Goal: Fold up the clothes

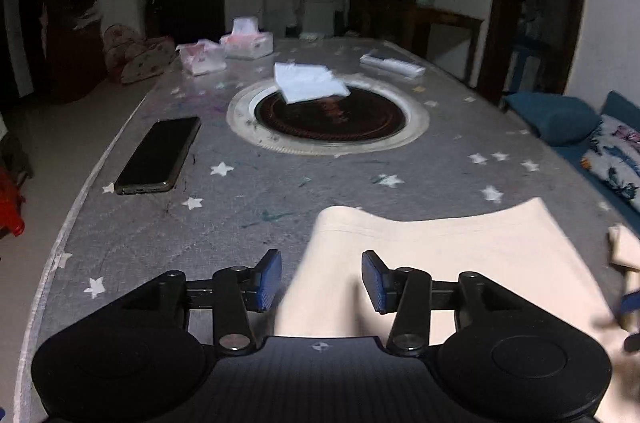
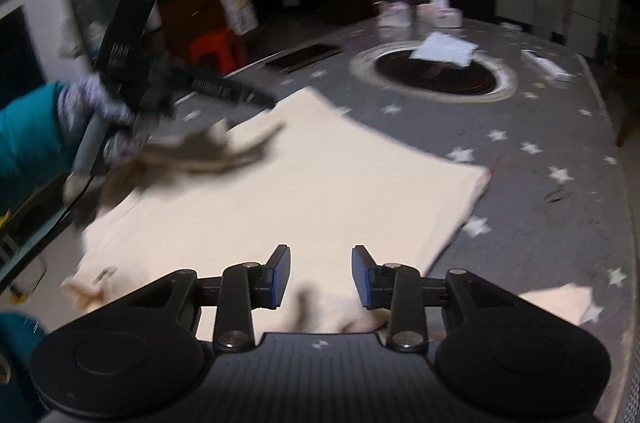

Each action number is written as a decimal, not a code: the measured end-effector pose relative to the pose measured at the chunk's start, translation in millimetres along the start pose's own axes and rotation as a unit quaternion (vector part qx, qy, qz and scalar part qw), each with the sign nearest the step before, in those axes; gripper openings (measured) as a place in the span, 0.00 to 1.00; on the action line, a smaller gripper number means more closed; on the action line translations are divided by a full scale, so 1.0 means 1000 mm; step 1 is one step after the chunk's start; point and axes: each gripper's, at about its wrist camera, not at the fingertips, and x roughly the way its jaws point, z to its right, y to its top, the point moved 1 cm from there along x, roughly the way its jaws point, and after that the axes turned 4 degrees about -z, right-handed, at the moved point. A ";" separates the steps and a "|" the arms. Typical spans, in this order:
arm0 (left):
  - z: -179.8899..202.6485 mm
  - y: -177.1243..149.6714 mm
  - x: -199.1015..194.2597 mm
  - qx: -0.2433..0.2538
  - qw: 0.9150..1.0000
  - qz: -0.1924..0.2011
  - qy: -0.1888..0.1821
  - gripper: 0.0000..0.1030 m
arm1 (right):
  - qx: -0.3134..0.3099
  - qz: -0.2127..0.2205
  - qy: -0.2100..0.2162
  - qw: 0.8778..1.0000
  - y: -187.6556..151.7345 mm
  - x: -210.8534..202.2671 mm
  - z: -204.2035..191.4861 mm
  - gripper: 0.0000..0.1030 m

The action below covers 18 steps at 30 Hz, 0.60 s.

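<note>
A cream garment (image 2: 304, 179) lies spread on the near part of the grey star-patterned table (image 1: 248, 191), its far edge short of the round inset burner (image 1: 332, 121) at the middle. The left gripper (image 1: 322, 281) hangs over the cloth's left edge, tongs apart, nothing between them. The right gripper (image 2: 321, 277) sits above the near hem — tongs apart too, clamped on nothing. A black phone (image 1: 158, 156) rests far left of the garment, white paper (image 1: 310, 83) overlaps the burner's far rim, and tissue packs (image 1: 246, 43) stand beyond
</note>
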 end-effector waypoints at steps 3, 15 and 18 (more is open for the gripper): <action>0.004 -0.001 0.012 0.012 1.000 -0.006 -0.006 0.06 | 0.033 0.009 -0.017 0.999 0.009 0.007 0.021 0.32; 0.063 -0.031 -0.026 0.131 0.985 0.004 -0.112 0.18 | 0.113 0.030 -0.057 0.991 0.025 0.031 0.079 0.33; 0.051 -0.024 -0.021 0.104 0.990 0.009 -0.090 0.19 | 0.120 0.031 -0.058 0.991 0.029 0.037 0.084 0.33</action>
